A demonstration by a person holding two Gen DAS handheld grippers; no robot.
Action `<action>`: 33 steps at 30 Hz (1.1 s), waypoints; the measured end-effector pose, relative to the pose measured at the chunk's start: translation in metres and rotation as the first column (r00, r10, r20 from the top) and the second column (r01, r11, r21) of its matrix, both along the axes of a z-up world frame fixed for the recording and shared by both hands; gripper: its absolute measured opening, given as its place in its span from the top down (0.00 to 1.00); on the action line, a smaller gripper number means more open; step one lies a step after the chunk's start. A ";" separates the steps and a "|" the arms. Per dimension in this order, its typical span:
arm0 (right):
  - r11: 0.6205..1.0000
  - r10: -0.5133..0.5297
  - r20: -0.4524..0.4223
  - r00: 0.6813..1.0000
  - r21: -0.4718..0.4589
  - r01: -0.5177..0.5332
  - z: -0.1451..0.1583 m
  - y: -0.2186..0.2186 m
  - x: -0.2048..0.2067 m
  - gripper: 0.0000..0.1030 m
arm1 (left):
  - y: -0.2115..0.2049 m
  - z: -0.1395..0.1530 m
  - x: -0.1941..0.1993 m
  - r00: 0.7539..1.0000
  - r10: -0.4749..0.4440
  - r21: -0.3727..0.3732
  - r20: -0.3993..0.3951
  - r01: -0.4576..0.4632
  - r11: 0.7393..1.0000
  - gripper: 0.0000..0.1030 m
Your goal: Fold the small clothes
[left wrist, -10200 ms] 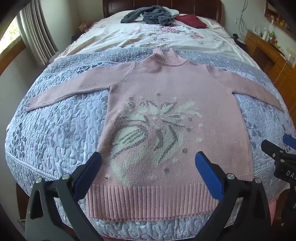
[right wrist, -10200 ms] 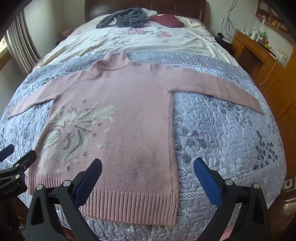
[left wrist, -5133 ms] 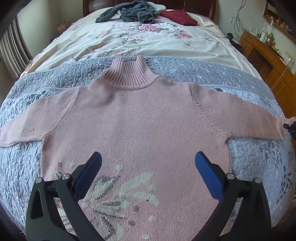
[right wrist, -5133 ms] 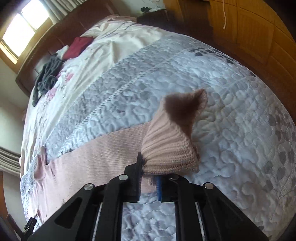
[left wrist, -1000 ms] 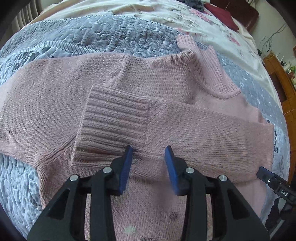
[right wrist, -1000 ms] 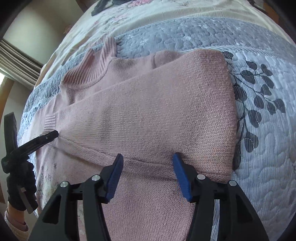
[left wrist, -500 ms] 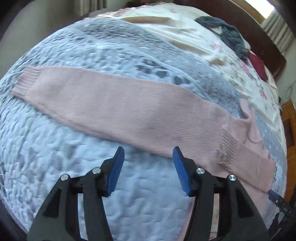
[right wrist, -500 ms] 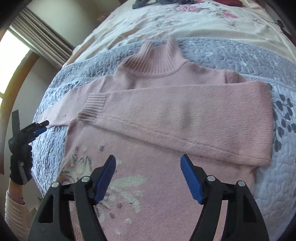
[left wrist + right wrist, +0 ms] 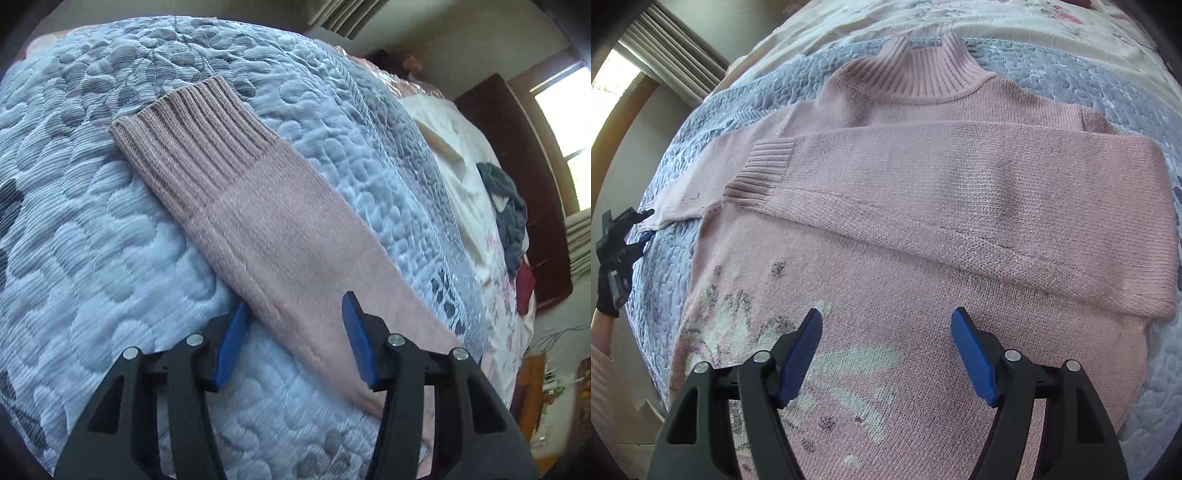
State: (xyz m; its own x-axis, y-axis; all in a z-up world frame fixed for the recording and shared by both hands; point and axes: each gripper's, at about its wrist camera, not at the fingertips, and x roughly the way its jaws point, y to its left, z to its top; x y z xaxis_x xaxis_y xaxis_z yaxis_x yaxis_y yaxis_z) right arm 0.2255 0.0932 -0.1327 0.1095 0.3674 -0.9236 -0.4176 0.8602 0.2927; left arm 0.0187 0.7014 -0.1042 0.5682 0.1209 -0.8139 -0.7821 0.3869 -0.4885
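The pink knitted sweater [image 9: 923,258] lay flat, front up, on the quilted blue-grey bedspread [image 9: 1052,70] of the bed. Its one sleeve [image 9: 960,192] was folded across the chest, the ribbed cuff [image 9: 761,170] ending just short of the opposite shoulder, and the fold formed a rounded edge at the side near the bedspread's leaf print. The other sleeve [image 9: 288,236] stretched out straight over the quilt, its ribbed cuff [image 9: 192,144] lying near the curved edge of the bed, with open quilt on both sides.

The left hand-held gripper [image 9: 291,332] had its blue-padded jaws apart, straddling that sleeve partway along; whether the pads touched the knit was hard to tell. The right hand-held gripper [image 9: 886,354] hovered with jaws wide apart above the pale floral pattern [image 9: 849,369] on the sweater's lower front, gripping nothing.

The ribbed turtleneck collar [image 9: 916,70] pointed toward a cream floral sheet [image 9: 923,18]. A grey garment [image 9: 509,221] and a dark red one [image 9: 524,288] lay heaped far off by the wooden headboard [image 9: 532,184]. The sweater's hem was cut off by the frame.
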 end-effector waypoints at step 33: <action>0.998 -0.054 0.026 0.998 0.023 0.054 0.008 -0.035 -0.007 0.30 | -0.156 0.076 0.089 0.917 -0.370 0.242 0.148 0.330 0.913 0.91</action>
State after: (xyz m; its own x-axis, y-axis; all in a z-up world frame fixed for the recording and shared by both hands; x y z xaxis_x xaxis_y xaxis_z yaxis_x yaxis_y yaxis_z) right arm 0.2181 0.0578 -0.1249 0.1540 0.3805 -0.9119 -0.3786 0.8752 0.3012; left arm 0.1080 0.5456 -0.0283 0.7438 0.0408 -0.6671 -0.4798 0.7274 -0.4905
